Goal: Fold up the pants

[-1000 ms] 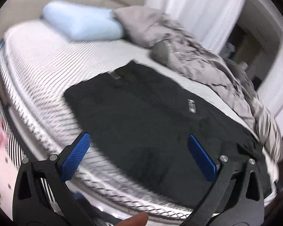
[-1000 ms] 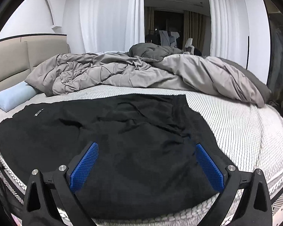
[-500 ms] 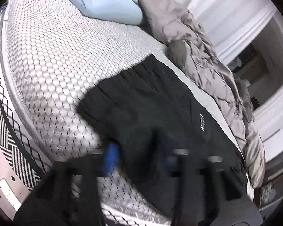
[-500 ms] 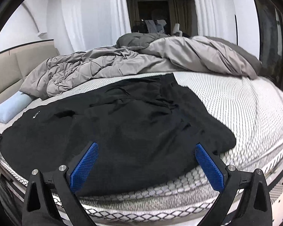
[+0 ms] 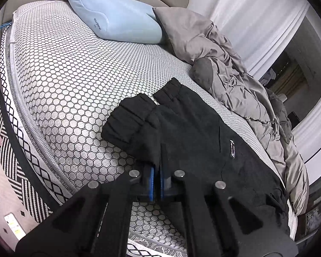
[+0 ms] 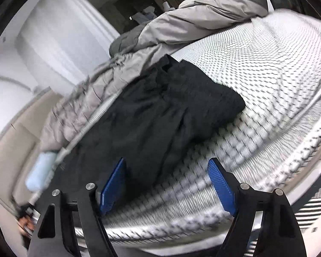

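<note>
Black pants (image 5: 182, 128) now pinched by left gripper (image 5: 156, 180); right gripper (image 6: 169, 184) narrowing, empty.

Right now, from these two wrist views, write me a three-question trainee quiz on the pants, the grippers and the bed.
1. True or false: the left gripper is shut on an edge of the black pants.
2. Multiple choice: what lies directly against the light blue pillow? A) the pants B) the grey duvet C) a towel
3. Fill in: the pads of the right gripper stand apart over the edge of the ______, with a near edge of the pants by the left pad.

Key
1. True: the blue pads meet with black cloth pinched between them.
2. B: the duvet's corner touches the pillow; the pants lie apart from it.
3. Mattress; the jaws are closing and grip nothing yet.
</note>
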A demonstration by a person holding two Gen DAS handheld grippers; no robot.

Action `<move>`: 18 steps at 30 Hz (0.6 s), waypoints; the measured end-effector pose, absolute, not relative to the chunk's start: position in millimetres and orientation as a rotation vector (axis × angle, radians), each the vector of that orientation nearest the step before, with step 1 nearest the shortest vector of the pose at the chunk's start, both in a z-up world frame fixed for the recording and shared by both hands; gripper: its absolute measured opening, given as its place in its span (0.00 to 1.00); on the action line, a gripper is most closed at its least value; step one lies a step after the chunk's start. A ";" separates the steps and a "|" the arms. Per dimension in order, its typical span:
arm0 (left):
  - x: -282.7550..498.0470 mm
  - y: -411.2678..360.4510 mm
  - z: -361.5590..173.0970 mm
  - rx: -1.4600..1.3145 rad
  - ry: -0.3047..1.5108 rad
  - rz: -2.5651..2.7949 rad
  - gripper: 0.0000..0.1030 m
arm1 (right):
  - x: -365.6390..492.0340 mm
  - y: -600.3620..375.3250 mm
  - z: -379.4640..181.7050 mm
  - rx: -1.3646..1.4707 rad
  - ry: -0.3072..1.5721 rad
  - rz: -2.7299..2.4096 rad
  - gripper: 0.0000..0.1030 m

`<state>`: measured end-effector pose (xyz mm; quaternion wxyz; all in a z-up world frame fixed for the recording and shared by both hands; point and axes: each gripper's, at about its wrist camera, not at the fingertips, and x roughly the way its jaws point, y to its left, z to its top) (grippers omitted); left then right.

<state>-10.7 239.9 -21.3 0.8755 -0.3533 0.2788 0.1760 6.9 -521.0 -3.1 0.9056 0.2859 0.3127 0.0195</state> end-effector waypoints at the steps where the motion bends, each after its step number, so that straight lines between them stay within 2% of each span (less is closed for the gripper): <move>1: -9.2 239.8 -21.1 -0.736 0.584 0.370 0.01 | 12.8 -524.0 -2.2 0.609 0.639 0.044 0.77; 2: -9.8 239.7 -22.3 -0.736 0.588 0.372 0.01 | 19.8 -527.4 -3.3 0.624 0.641 0.032 0.69; 3: -9.7 239.1 -23.8 -0.736 0.593 0.375 0.01 | 26.2 -530.7 -5.5 0.644 0.655 0.010 0.51; 4: -9.4 238.2 -24.0 -0.742 0.596 0.373 0.01 | 32.1 -535.6 -9.2 0.670 0.679 -0.033 0.40; 6: -9.9 235.3 -24.0 -0.734 0.595 0.364 0.01 | 30.5 -541.2 -7.5 0.694 0.662 -0.045 0.09; 12: -12.8 230.4 -20.3 -0.729 0.586 0.339 0.01 | 5.7 -549.4 -4.1 0.731 0.597 -0.082 0.07; 18: 1.9 231.2 12.7 -0.705 0.524 0.303 0.01 | 15.3 -534.6 36.3 0.651 0.511 -0.081 0.07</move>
